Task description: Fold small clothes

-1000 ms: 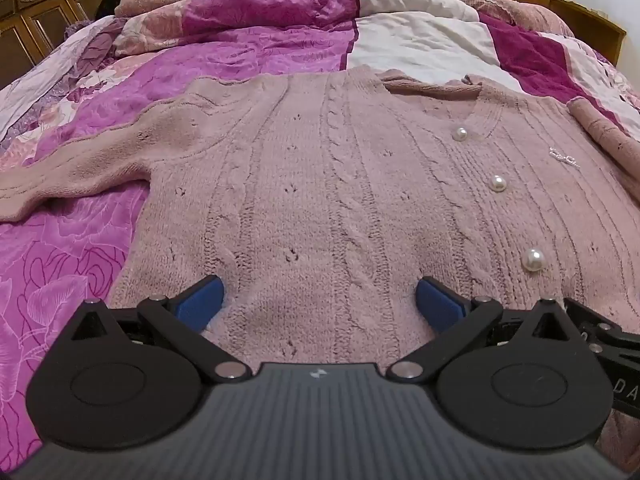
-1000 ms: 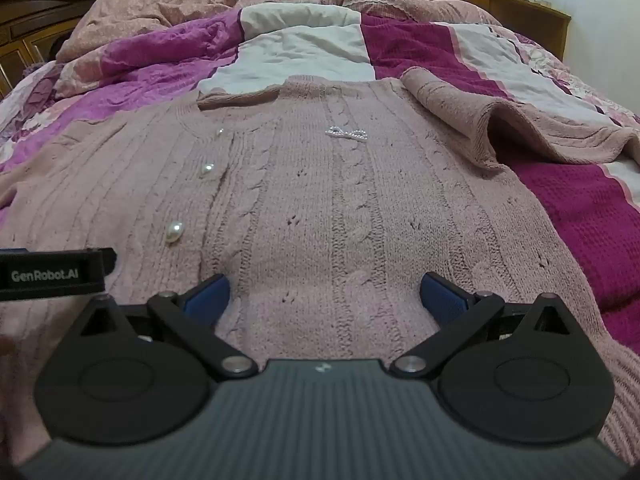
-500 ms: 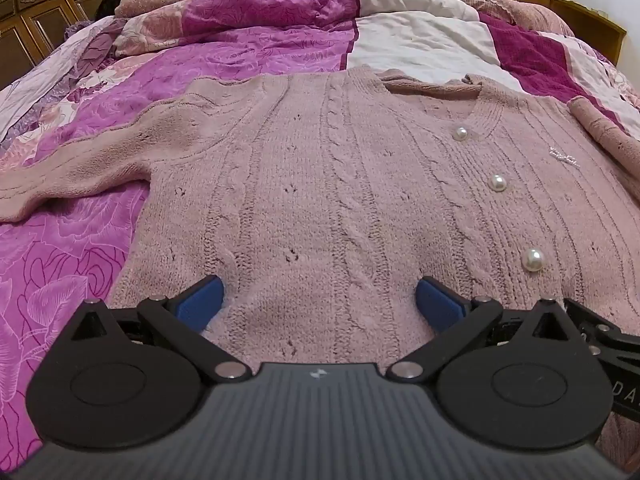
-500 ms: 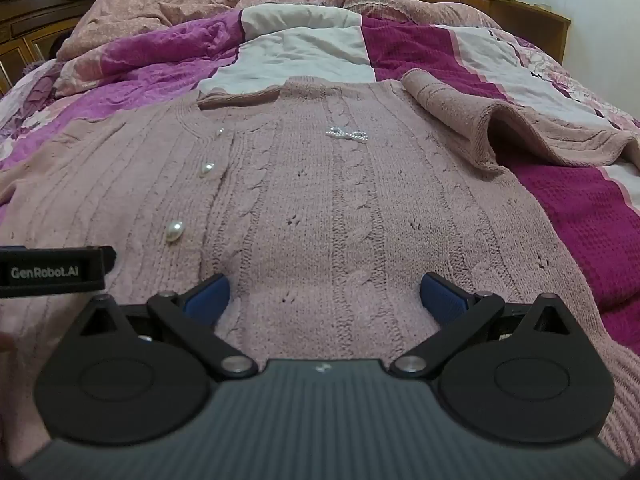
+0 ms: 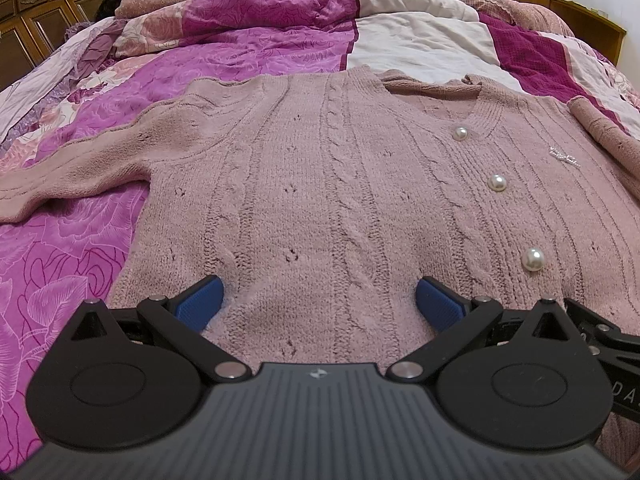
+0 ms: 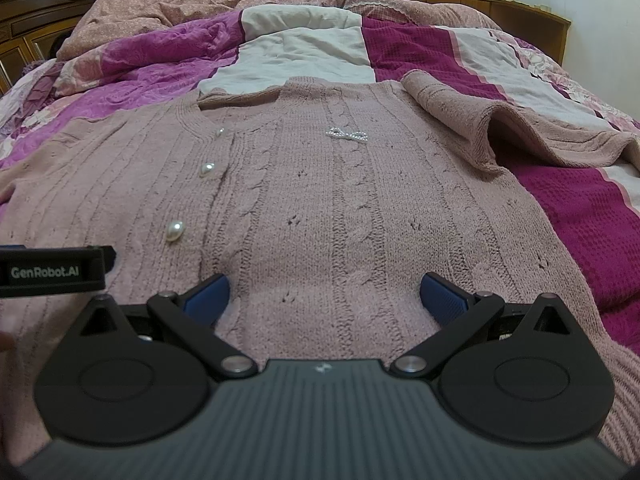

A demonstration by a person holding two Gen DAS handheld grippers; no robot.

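A pink cable-knit cardigan [image 5: 320, 184] with pearl buttons [image 5: 497, 182] lies flat, front up, on the bed; it also shows in the right wrist view [image 6: 340, 208]. Its left sleeve [image 5: 80, 168] stretches out to the left. Its right sleeve [image 6: 500, 132] lies rumpled at the right. A small bead bow [image 6: 346, 135] sits on the chest. My left gripper [image 5: 319, 300] is open, low over the hem's left half, with knit between its blue pads. My right gripper [image 6: 325, 295] is open over the hem's right half.
The bed is covered by a purple, white and maroon patchwork quilt [image 5: 248, 52], also in the right wrist view [image 6: 420, 52]. A bunched pink duvet [image 6: 192, 8] lies at the far end. A dark wooden headboard [image 5: 36, 8] stands at the left. The left gripper's body [image 6: 52, 270] shows at the right view's left edge.
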